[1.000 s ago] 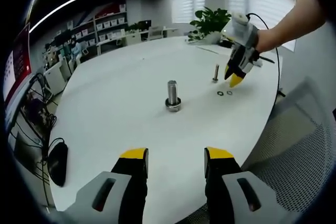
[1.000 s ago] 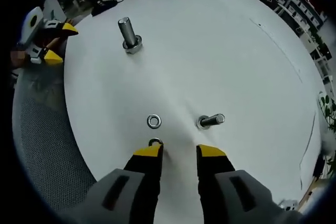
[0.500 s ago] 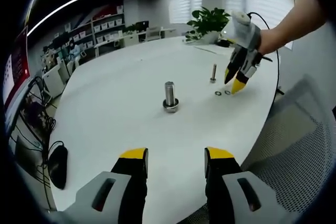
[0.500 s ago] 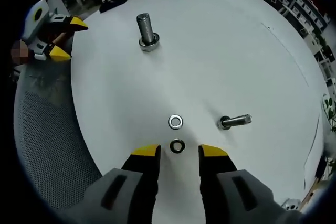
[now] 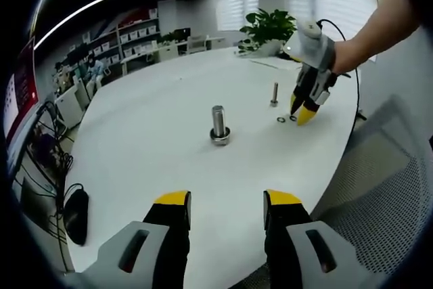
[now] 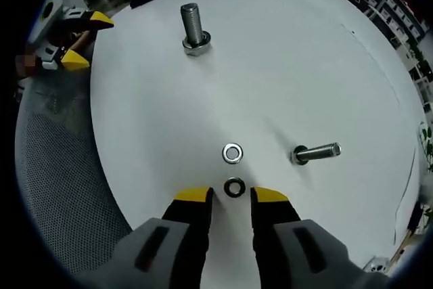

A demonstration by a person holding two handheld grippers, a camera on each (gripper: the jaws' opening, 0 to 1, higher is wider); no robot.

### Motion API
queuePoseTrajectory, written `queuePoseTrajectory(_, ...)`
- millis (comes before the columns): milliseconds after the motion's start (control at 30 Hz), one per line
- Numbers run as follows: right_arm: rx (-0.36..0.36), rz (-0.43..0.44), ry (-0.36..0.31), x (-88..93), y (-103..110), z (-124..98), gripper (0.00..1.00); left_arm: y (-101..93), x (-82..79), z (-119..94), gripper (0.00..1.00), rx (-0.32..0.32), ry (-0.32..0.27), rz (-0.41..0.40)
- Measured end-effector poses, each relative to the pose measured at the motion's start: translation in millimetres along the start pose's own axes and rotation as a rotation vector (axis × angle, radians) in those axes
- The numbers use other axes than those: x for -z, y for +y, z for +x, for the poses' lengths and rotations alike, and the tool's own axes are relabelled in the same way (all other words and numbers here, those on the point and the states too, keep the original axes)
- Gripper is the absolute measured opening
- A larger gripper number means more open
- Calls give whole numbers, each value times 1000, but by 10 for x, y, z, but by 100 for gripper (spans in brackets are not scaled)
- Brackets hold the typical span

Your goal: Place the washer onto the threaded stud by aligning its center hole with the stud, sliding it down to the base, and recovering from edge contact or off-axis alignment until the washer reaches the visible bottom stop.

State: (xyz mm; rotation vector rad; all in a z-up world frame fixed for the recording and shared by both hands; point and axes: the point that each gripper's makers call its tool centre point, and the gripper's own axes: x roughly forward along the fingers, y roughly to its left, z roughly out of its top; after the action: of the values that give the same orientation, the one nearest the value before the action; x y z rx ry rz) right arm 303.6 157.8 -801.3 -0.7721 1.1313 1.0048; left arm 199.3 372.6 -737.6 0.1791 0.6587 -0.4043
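Observation:
A large threaded stud (image 5: 218, 125) (image 6: 194, 28) stands upright on the round white table (image 5: 149, 120) (image 6: 298, 52). A thinner bolt (image 5: 274, 94) (image 6: 316, 153) stands farther off. Two small washers lie flat near it: a dark one (image 6: 234, 187) (image 5: 293, 118) and a bright one (image 6: 232, 153) (image 5: 281, 120). My right gripper (image 6: 229, 195) (image 5: 302, 109) is open, its yellow tips just short of the dark washer, one at each side. My left gripper (image 5: 226, 200) (image 6: 74, 40) hangs open over the table's near edge, well back from the stud.
A black mouse (image 5: 74, 211) with cables lies at the table's left edge. A mesh chair seat (image 5: 385, 194) (image 6: 61, 167) sits beside the table. A potted plant (image 5: 270, 28) and office shelves (image 5: 135, 35) are beyond the far side.
My right gripper has moved over so the dark washer now lies centred before its tips, and its jaws have narrowed a little. The left gripper has stayed put.

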Motion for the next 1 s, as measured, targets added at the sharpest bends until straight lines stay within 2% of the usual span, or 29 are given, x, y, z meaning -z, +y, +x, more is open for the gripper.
queuePoseTrajectory(167,-9,-15,-2,-3,-16,-1,23,4,2,-2,41,-2,0,1)
queuePoseTrajectory(233,-16,-44,20,-8,-4,-16,22,9,-2,-5,41,-3,-2,-2)
queuePoseTrajectory(367,-8,-42,31,-11,-19,12,22,4,4,-5,41,-3,2,1)
queuePoseTrajectory(567,-6,-71,41,-38,-30,13,16,14,7,-4,40,-7,1,-3)
queuePoseTrajectory(800,-9,-69,93,-56,-29,22,15,17,19,0,40,-10,9,-1)
queuePoseTrajectory(967,10,-63,78,-38,-22,17,14,17,20,-2,40,-10,8,-2)
queuePoseTrajectory(1000,16,-40,66,-40,-27,10,14,18,18,-7,40,-11,9,-2)
